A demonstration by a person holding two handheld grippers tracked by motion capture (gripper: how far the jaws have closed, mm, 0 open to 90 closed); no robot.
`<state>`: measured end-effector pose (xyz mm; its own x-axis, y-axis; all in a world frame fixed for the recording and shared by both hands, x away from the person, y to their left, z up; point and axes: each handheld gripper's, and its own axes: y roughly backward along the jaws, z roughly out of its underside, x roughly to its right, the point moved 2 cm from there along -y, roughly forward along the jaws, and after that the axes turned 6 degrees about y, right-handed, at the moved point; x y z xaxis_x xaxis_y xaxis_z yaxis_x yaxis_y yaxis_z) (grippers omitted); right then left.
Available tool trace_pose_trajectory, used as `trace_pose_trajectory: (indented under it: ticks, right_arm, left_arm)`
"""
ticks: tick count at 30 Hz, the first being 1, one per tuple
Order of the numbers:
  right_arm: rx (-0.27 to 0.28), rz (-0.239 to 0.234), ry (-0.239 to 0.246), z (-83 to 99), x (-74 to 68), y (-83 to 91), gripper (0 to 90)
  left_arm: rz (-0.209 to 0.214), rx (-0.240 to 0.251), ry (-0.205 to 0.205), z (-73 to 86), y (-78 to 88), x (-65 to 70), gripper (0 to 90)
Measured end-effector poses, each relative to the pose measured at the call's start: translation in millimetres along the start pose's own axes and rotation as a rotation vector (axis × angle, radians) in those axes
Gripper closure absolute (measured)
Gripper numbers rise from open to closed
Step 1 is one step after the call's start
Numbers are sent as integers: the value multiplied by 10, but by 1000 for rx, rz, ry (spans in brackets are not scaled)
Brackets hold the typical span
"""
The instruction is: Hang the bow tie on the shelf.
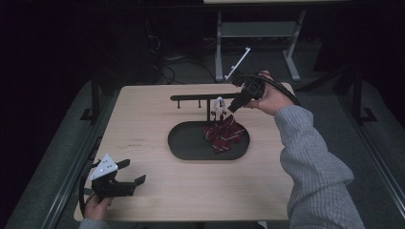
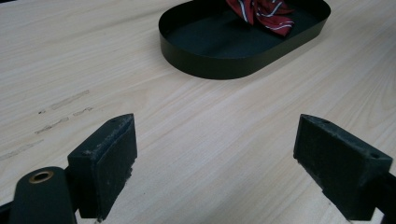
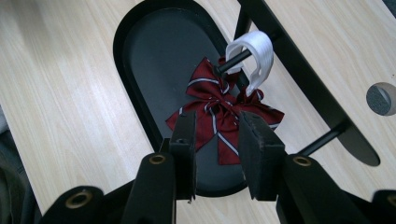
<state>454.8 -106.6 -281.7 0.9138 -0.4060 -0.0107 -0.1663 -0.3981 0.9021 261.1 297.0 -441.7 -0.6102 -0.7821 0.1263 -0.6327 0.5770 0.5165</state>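
Dark red striped bow tie (image 3: 219, 119), soft glossy cloth, hanging by its white plastic hook (image 3: 252, 58) from a thin black metal rack (image 1: 205, 98) at frame centre, draping into the matte black oval tray (image 1: 191, 143). Right gripper (image 3: 215, 140) just above it, jaws partly apart, gripping nothing. Left gripper (image 2: 215, 163) wide and empty, lower left on the pale wood-grain tabletop (image 1: 143, 124). Likely risks: hook slipping off the smooth peg, or a jaw snagging the fabric.

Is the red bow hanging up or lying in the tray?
Hanging. The bow dangles from a white hook on the rack's peg, over the tray.
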Motion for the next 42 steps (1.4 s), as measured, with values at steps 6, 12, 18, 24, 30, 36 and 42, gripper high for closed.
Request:
trace_pose_trajectory:
  ticks: [6,12,18,24,30,36,42]
  right_arm:
    - [19,-3,-3,78,-29,34,649]
    - [29,-3,-8,162,-74,37,626]
    - [50,1,-15,263,-107,32,593]
    - [62,0,-24,372,-122,38,569]
    - [69,-3,-30,462,-155,24,544]
    - [69,-8,-40,572,-202,-34,511]
    - [87,-7,-56,708,-243,-53,464]
  left_arm:
    - [0,0,1,0,-2,2,131]
    - [2,-1,4,2,1,12,131]
    - [-1,-5,1,0,7,6,131]
    - [3,-4,2,2,-3,18,131]
    - [3,-9,-2,0,1,20,131]
    - [1,-8,-1,-1,4,21,131]
    - [-1,-11,-4,0,3,21,131]
